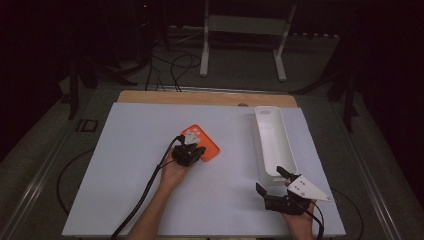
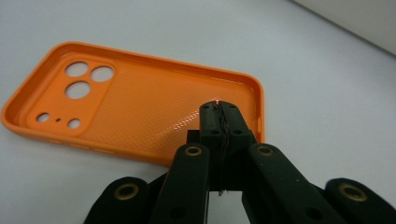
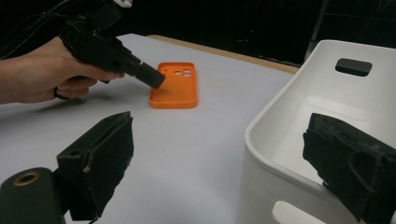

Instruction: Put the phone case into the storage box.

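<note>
Left tongs point(image 1: 198, 151) closed above the phone case; right tongs point(image 1: 271, 181) wide open by the tray.

The orange phone case point(image 1: 202, 141) lies inside-up near the middle of the bench point(image 1: 130, 165). The left tongs' jaws are pressed together over its near end, holding nothing. The long white tray point(image 1: 273, 142) lies along the right edge. The right tongs are empty near the tray's near end, at the front right corner.

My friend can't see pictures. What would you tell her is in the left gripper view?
An orange phone case lies inside-up on a white table, its camera holes toward the left. The left gripper reaches in from the bottom, its black fingers pressed together over the case's near right end. Whether they pinch its rim or just hover is unclear.
</note>
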`<action>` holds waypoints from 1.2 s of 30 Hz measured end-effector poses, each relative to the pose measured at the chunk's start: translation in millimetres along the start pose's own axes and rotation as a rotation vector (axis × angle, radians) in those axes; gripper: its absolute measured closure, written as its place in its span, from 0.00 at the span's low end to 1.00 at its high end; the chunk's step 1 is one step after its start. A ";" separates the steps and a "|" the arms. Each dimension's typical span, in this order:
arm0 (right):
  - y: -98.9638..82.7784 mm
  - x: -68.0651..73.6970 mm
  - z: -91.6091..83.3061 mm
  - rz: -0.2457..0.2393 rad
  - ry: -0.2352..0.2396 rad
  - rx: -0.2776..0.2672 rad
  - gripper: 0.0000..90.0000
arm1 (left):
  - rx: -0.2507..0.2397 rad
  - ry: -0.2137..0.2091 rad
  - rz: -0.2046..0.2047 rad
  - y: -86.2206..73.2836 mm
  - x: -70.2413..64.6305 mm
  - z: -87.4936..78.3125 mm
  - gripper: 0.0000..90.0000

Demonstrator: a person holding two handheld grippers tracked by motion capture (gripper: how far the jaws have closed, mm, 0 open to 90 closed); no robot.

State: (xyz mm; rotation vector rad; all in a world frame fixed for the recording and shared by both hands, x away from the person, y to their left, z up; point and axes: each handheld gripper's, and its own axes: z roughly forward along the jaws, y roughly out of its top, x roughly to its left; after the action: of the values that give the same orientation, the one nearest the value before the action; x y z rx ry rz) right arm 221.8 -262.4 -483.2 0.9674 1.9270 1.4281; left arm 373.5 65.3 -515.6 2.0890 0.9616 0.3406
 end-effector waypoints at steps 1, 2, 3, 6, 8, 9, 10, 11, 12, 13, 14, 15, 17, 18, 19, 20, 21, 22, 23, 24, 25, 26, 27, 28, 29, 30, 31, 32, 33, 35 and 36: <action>0.0 0.1 0.0 0.000 0.001 0.000 0.10 | 0.002 -0.002 -0.001 -0.4 -0.4 1.0 1.00; 0.0 0.2 0.0 0.000 0.001 0.001 0.10 | 0.005 -0.003 0.000 -0.5 -0.7 1.4 1.00; 0.0 0.3 0.1 0.000 0.000 0.001 0.10 | 0.006 -0.005 0.001 -0.7 -1.2 2.2 1.00; 0.0 0.3 0.1 0.000 0.001 0.001 0.10 | 0.012 -0.008 0.005 -0.9 -3.4 4.7 1.00; -0.1 0.4 0.1 0.000 0.000 0.001 0.10 | 0.017 -0.010 0.007 -0.6 -4.7 6.1 1.00; 0.0 0.6 0.1 0.000 0.000 0.001 0.10 | 0.018 -0.009 0.008 -0.6 -5.3 6.5 1.00; 0.0 0.6 0.1 0.000 0.000 0.001 0.10 | 0.023 -0.008 0.014 -0.5 -5.7 7.1 1.00; 0.0 0.6 0.1 0.000 0.000 0.002 0.10 | 0.023 -0.008 0.012 -0.6 -6.3 7.9 1.00; -0.1 0.6 0.2 0.000 0.000 0.002 0.10 | 0.025 -0.008 0.014 -0.7 -6.6 8.3 1.00; -0.1 0.6 0.2 0.000 0.000 0.002 0.10 | 0.024 -0.010 0.009 -0.8 -7.0 8.9 1.00; -0.1 0.7 0.2 0.000 0.000 0.003 0.10 | 0.030 -0.012 0.014 -0.8 -7.0 9.2 1.00; -0.1 0.7 0.2 -0.002 0.000 0.002 0.10 | 0.035 -0.010 0.017 -0.9 -7.3 9.5 1.00; -0.2 0.7 0.3 -0.003 0.002 0.002 0.10 | 0.039 -0.012 0.017 -1.6 -7.8 10.6 1.00; -0.3 0.6 0.4 -0.004 0.002 0.002 0.10 | 0.043 -0.013 0.018 -2.2 -8.3 11.6 1.00; -0.3 0.7 0.5 -0.003 0.003 0.002 0.10 | 0.049 -0.013 0.018 -2.7 -8.8 12.2 1.00; -0.3 0.7 0.5 -0.003 0.002 0.003 0.10 | 0.050 -0.014 0.018 -3.2 -9.1 12.8 1.00; -0.3 0.6 0.6 -0.003 0.003 0.002 0.10 | 0.049 -0.015 0.016 -3.3 -9.0 12.7 1.00; -0.3 0.6 0.6 -0.004 0.003 0.002 0.10 | 0.050 -0.015 0.015 -3.3 -8.9 12.7 1.00; -0.4 0.6 0.6 -0.005 0.003 0.002 0.10 | 0.050 -0.015 0.015 -3.3 -8.9 12.7 1.00; -0.4 0.7 0.7 -0.003 0.004 0.003 0.10 | 0.051 -0.015 0.014 -3.2 -8.8 12.7 1.00; -0.5 0.7 0.8 -0.003 0.004 0.003 0.10 | 0.052 -0.015 0.013 -3.2 -8.8 12.6 1.00; -0.5 0.7 0.8 -0.004 0.003 0.003 0.10 | 0.053 -0.014 0.013 -3.2 -8.8 12.5 1.00; -0.5 0.7 0.8 -0.004 0.003 0.003 0.10 | 0.053 -0.014 0.013 -3.2 -8.8 12.5 1.00; -0.5 0.8 0.7 -0.004 0.004 0.003 0.10 | 0.057 -0.013 0.013 -3.2 -8.3 12.0 1.00; -0.5 0.8 0.7 -0.004 0.005 0.003 0.10 | 0.059 -0.013 0.012 -3.2 -8.0 11.7 1.00; -0.5 0.7 0.7 -0.004 0.003 0.003 0.10 | 0.063 -0.012 0.014 -3.2 -7.8 11.1 1.00; -0.5 0.8 0.6 -0.002 0.003 0.004 0.10 | 0.064 -0.011 0.013 -3.3 -7.8 10.6 1.00; -0.5 0.5 0.5 -0.002 0.003 0.003 0.10 | 0.067 -0.011 0.015 -3.4 -7.6 10.1 1.00; -0.5 0.5 0.5 -0.002 0.003 0.003 0.10 | 0.067 -0.011 0.015 -3.4 -7.6 10.1 1.00; -0.5 0.4 0.4 -0.002 0.002 0.003 0.10 | 0.074 -0.014 0.017 -3.6 -6.7 8.9 1.00; -0.5 0.3 0.4 -0.003 0.002 0.003 0.10 | 0.076 -0.013 0.017 -3.6 -6.7 8.4 1.00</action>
State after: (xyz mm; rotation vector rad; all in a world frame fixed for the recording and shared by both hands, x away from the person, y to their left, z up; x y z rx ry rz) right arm 221.8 -261.9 -483.8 0.9643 1.9318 1.4253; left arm 371.4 57.2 -523.3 2.1672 0.9630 0.3034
